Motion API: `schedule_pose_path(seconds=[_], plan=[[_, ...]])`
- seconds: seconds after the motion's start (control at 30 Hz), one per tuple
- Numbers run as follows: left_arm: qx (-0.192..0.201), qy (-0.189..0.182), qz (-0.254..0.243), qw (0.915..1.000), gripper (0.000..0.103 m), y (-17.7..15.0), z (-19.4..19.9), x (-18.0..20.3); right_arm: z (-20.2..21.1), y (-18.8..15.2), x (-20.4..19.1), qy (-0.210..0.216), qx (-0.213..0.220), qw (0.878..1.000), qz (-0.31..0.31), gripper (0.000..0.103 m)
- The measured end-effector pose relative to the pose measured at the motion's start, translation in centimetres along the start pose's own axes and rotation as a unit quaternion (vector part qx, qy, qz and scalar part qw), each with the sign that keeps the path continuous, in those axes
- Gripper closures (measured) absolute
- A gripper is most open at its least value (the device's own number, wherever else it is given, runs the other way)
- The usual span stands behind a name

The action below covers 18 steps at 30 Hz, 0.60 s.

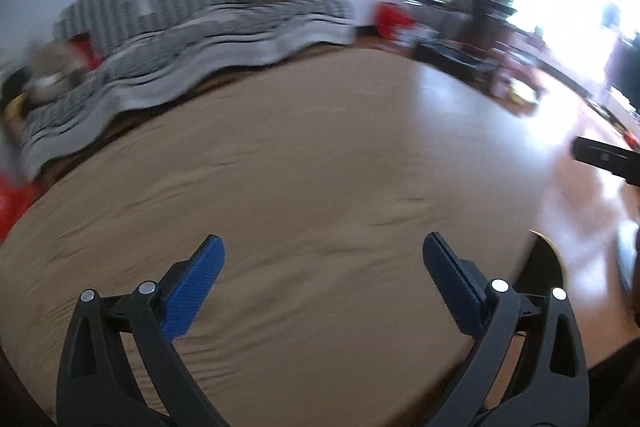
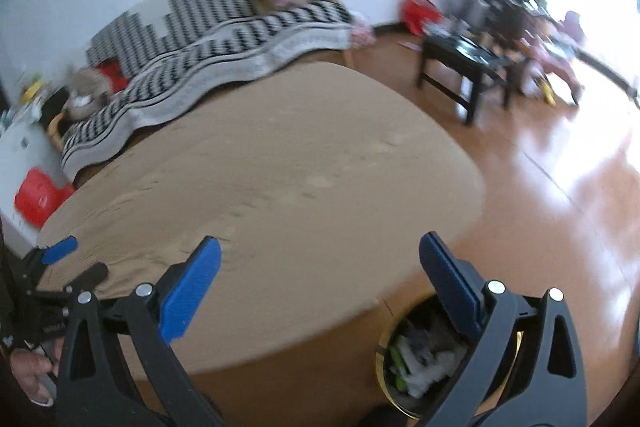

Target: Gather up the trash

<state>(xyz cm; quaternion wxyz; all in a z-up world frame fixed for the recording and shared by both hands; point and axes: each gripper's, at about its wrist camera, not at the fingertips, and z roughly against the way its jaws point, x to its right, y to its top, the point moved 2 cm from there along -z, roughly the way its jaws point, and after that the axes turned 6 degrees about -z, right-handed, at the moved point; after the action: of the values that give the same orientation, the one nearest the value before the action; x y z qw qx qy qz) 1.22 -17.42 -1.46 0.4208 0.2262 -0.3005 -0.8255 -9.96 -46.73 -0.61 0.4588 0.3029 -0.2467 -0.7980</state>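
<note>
My left gripper is open and empty above a tan carpet. My right gripper is open and empty above the carpet's near right edge. A round bin with a gold rim stands on the wood floor just below the right gripper's right finger; it holds white, grey and green trash. Its dark edge shows in the left wrist view. The left gripper shows at the left of the right wrist view, and the right gripper's tip at the right edge of the left wrist view. No loose trash shows on the carpet.
A sofa with a black-and-white zigzag cover runs behind the carpet. A black low table stands at the right on shiny wood floor. Red bags lie at left and by the far wall.
</note>
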Motion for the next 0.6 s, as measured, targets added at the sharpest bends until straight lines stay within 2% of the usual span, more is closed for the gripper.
schedule_pose_path(seconds=[0.17, 0.27, 0.4, 0.6], plan=[[-0.016, 0.053, 0.081, 0.9951, 0.007, -2.4, 1.2, -8.1, -2.6, 0.1, -10.1, 0.051, -0.019, 0.997, 0.054, 0.007], [-0.022, 0.088, 0.105, 0.9903, 0.007, -3.9, 1.6, -11.8, -3.5, -0.7, -15.2, 0.061, -0.026, 0.993, 0.095, 0.007], [-0.024, 0.114, 0.116, 0.9864, 0.007, -5.0, 2.3, -14.2, -4.7, -1.8, -19.5, 0.066, -0.031, 0.99, 0.123, 0.007], [-0.021, 0.111, 0.136, 0.9843, 0.007, -5.6, 2.0, -16.5, -6.3, -2.6, -22.3, 0.065, -0.031, 0.989, 0.13, 0.007]])
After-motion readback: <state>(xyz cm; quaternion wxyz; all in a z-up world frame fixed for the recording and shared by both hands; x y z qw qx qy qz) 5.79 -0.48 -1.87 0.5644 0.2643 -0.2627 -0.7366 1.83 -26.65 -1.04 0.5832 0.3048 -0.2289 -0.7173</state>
